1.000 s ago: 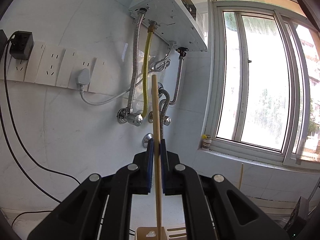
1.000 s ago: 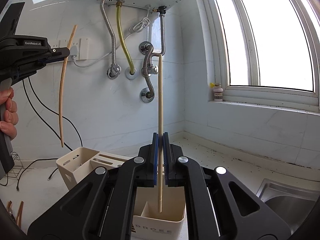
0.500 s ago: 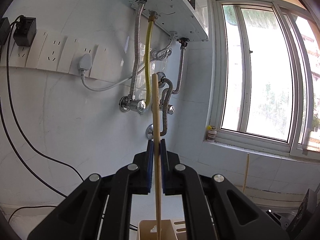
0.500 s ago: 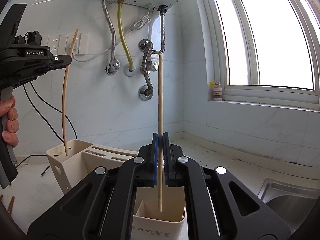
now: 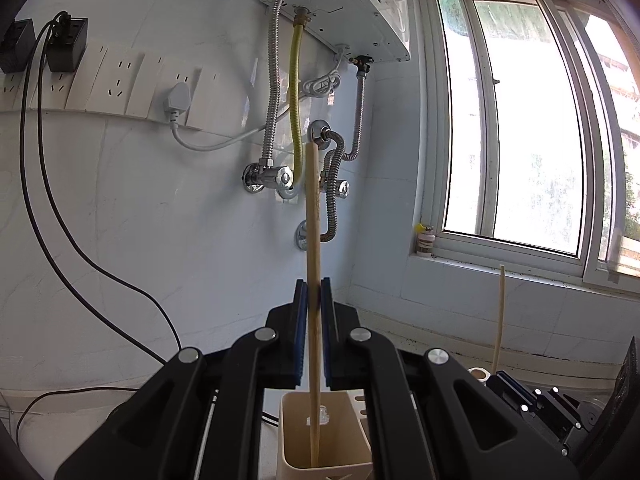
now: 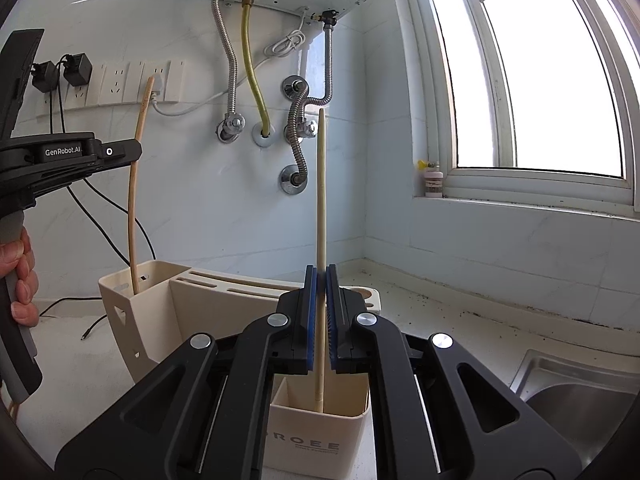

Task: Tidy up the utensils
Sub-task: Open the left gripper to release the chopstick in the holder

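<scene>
In the left wrist view my left gripper [image 5: 314,292] is shut on a brown wooden chopstick [image 5: 313,220]. It stands upright with its lower end down inside a cream compartment [image 5: 286,432] of the utensil holder. The right wrist view shows my right gripper [image 6: 320,276] shut on a paler chopstick [image 6: 320,192], whose tip hangs inside the holder's front compartment [image 6: 316,436]. There the left gripper [image 6: 134,151] holds the brown chopstick [image 6: 132,208] with its tip in the left end pocket of the holder [image 6: 200,304].
A steel sink [image 6: 580,380] lies at the lower right. Hoses and valves [image 6: 296,132] hang from a water heater on the tiled wall, beside sockets and black cables [image 5: 60,240]. A small bottle [image 6: 434,184] stands on the windowsill. A person's hand [image 6: 20,280] grips the left handle.
My left gripper has sunk with the brown chopstick, whose tip went from above the holder down into the left pocket. The right gripper and its chopstick have stayed nearly still.
</scene>
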`<state>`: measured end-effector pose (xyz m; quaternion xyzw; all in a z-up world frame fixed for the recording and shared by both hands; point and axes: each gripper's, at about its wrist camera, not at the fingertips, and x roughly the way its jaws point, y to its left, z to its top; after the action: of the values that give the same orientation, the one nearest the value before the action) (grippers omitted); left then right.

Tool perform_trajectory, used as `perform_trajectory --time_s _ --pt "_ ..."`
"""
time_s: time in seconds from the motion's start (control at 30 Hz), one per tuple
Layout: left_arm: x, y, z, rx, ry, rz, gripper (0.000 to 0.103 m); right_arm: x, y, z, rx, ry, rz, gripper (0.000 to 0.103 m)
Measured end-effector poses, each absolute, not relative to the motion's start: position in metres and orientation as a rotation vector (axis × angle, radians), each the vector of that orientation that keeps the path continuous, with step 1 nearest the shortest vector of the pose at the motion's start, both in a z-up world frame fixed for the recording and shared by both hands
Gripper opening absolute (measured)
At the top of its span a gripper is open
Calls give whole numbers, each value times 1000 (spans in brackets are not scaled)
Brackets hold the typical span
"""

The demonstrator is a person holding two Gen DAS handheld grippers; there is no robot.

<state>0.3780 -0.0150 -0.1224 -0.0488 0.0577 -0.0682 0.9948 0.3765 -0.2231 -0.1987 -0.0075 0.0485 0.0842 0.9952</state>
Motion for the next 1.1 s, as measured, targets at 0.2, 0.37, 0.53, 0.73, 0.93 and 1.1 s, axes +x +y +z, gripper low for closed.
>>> perform_trajectory --time_s 0.2,0.37,0.53,0.73,0.93,1.1 --pt "373 -21 -131 -79 137 -146 7 369 -225 -202 -12 66 135 44" --pt "370 -22 -131 -68 145 -144 17 367 -228 -198 -6 69 130 44" --pt "363 -25 -126 -53 132 -160 33 363 -230 -192 -8 64 120 44" --pt "350 -23 -117 -50 126 -149 33 356 -237 -181 -9 54 99 44" --pt "328 -8 -105 -69 124 -105 33 344 -243 -170 -20 64 88 44" --pt "297 20 -92 -97 140 -45 35 333 -240 -163 -30 91 115 49"
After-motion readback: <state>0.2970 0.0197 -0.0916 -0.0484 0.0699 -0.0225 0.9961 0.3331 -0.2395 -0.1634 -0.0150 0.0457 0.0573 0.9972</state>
